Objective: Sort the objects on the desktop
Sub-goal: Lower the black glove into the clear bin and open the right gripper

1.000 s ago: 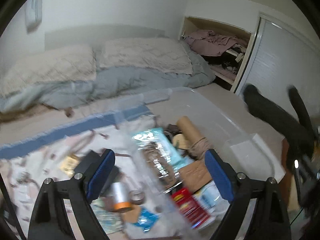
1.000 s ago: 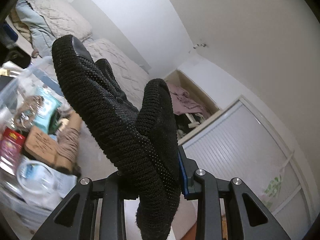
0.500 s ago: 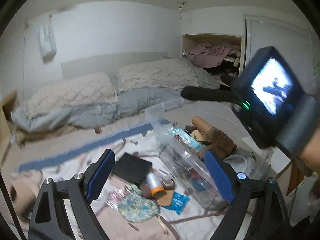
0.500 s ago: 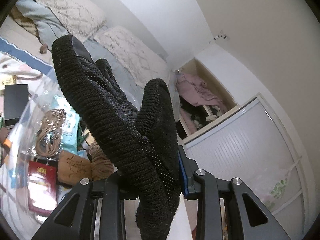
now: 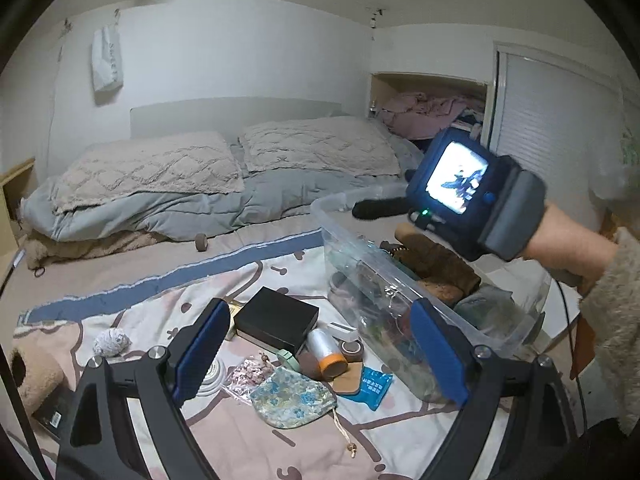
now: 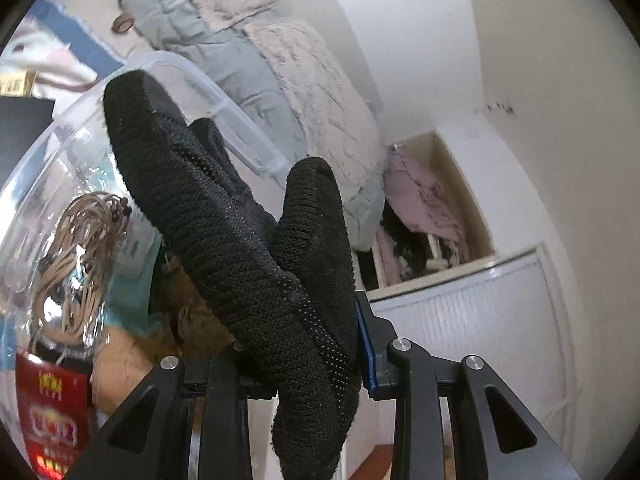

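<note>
right gripper: fingers clamped on the cuff end of a black knit glove; the glove body runs from between the pads toward 11 o'clock, its thumb toward 12 o'clock, over the clear plastic bin. left gripper: fingers wide apart, nothing between the pads. past them, a black box at 11 o'clock, the bin at 1 o'clock.

White-walled bedroom, two pillows against a pale headboard.
</note>
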Available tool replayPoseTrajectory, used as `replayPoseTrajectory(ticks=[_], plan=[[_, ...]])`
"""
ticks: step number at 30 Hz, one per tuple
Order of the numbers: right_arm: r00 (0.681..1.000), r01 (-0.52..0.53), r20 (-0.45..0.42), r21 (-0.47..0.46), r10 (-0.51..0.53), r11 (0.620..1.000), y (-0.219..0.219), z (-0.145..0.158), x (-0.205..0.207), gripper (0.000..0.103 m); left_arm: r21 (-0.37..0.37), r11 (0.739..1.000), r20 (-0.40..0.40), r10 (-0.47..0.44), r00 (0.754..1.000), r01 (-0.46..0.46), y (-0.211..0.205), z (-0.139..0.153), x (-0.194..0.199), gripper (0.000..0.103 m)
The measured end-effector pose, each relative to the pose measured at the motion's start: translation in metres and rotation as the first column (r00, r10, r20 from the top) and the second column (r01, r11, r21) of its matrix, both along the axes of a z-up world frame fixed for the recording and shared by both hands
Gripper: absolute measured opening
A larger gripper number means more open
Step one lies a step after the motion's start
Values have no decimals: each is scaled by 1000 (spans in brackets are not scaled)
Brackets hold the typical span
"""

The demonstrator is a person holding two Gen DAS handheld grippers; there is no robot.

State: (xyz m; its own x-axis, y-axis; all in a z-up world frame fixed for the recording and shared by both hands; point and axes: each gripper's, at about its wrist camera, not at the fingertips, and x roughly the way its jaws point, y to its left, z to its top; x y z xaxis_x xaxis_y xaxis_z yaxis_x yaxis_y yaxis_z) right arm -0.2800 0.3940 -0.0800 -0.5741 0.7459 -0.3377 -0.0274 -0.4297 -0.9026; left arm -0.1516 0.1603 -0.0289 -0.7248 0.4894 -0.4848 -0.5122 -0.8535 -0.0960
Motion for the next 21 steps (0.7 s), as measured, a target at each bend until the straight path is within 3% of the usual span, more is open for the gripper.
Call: replayPoseTrajectory(ticks=[6, 15, 16, 17, 19, 21], plan=[[995, -94, 21, 73, 93, 993, -16, -17, -32, 30, 19, 1000, 23, 20, 1000, -21, -11, -3, -8, 92], [990, -99, 101, -27, 101, 995, 8, -49, -61, 31, 12, 998, 41, 63, 997, -63, -16, -11, -18, 92], [987, -101, 120, -28, 103, 995, 10, -53, -61, 39, 10, 998, 42, 63, 997, -64, -16, -11, -20, 92], [987, -98, 128, -12, 99, 995, 12, -58, -60, 63, 10, 998, 45, 63, 997, -64, -15, -12, -20, 92], [988, -113, 108, 0, 112, 994, 15, -58, -53, 93, 12, 998, 48, 58, 997, -59, -14, -13, -21, 92], [987, -117, 107, -40, 121, 992, 16, -53, -49, 93, 14, 999, 48, 49, 998, -50, -13, -12, -20, 92]])
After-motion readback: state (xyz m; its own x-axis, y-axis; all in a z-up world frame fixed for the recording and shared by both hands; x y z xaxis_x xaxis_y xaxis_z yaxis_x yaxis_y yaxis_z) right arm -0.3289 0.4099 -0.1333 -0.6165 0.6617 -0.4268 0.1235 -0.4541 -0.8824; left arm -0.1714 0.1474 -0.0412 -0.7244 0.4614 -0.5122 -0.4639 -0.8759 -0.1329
